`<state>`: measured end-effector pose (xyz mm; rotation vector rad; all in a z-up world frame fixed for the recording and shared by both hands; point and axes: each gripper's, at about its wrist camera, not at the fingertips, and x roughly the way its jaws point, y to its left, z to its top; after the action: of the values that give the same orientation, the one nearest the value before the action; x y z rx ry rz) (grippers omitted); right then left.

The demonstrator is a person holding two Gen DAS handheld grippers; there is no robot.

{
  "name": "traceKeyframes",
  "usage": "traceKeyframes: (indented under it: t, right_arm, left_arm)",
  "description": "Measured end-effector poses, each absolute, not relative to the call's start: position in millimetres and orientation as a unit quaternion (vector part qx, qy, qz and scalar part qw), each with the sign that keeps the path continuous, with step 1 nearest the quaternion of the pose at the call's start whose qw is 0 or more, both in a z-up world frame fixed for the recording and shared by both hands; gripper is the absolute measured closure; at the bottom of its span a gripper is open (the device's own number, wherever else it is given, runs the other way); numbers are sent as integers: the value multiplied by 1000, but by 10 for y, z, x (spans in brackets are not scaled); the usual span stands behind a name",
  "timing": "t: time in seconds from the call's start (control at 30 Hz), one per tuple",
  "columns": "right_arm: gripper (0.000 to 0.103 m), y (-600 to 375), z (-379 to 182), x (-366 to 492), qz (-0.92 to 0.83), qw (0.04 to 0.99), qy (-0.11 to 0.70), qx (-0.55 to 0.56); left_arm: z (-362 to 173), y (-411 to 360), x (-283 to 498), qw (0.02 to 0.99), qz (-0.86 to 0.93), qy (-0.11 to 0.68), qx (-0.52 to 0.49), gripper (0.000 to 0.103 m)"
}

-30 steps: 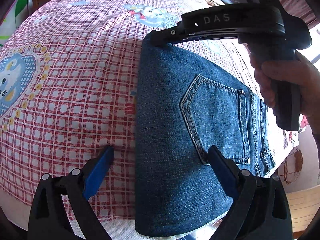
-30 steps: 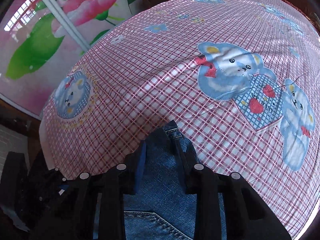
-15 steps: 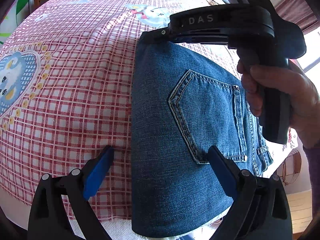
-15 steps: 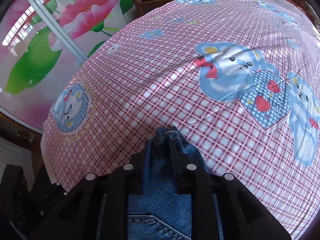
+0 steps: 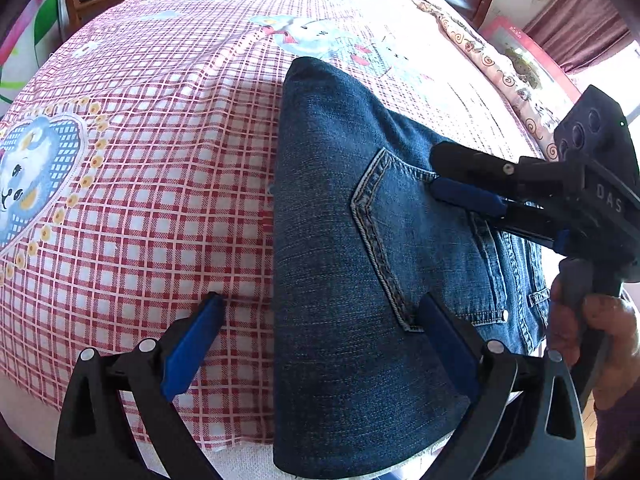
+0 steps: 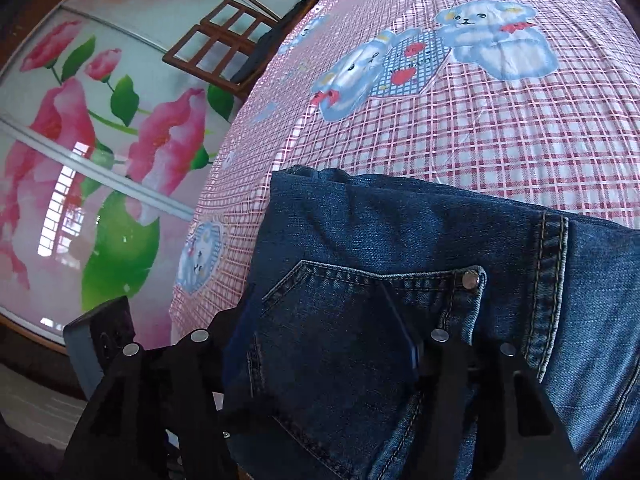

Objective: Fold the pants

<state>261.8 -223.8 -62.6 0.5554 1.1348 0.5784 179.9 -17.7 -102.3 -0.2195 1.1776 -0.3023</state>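
Folded blue jeans (image 5: 344, 240) lie on the pink checked bedsheet (image 5: 152, 184), back pocket up, near the bed's front edge. My left gripper (image 5: 320, 308) is open, one finger on the sheet, the other over the denim beside the pocket. My right gripper (image 5: 448, 176) hovers over the pocket from the right, held by a hand. In the right wrist view the jeans (image 6: 400, 280) fill the lower frame and the right gripper (image 6: 324, 320) stands open over the pocket, holding nothing.
A rolled floral blanket (image 5: 492, 64) lies along the bed's far right side. A wooden chair (image 6: 224, 48) stands beside the bed, before a flowered sliding door (image 6: 80, 140). The bed's front edge (image 5: 240, 456) is just below the left gripper.
The right gripper let go of the jeans' far folded corner, opened, and drew back to the right over the back pocket. The jeans now lie flat. The left gripper stayed put.
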Motion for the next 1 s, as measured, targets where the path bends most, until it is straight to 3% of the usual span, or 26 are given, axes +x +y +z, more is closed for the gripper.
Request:
traceKeyframes:
  t: [0.1, 0.23, 0.27, 0.47, 0.67, 1.0]
  right_arm:
    - [44, -2422, -395, 2237, 310, 761, 473, 316]
    - [46, -2743, -758, 1793, 245, 751, 538, 295]
    - [52, -2845, -770, 1698, 241, 758, 530, 294]
    - [48, -3615, -409, 1205, 201, 799, 414, 388]
    - [48, -4063, -721, 1063, 144, 781, 401, 457]
    - [48, -3940, -1017, 1184, 157, 750, 403, 501]
  left_arm:
    - [-1008, -80, 1768, 811, -135, 556, -124, 5]
    - [-1034, 133, 1797, 802, -144, 555, -168, 3]
    - [-1049, 150, 1817, 800, -150, 555, -169, 2]
    - [-1051, 179, 1991, 780, -206, 560, -188, 2]
    - [-1036, 20, 2024, 775, -214, 562, -195, 2]
    - [-1034, -458, 2132, 774, -235, 558, -184, 2]
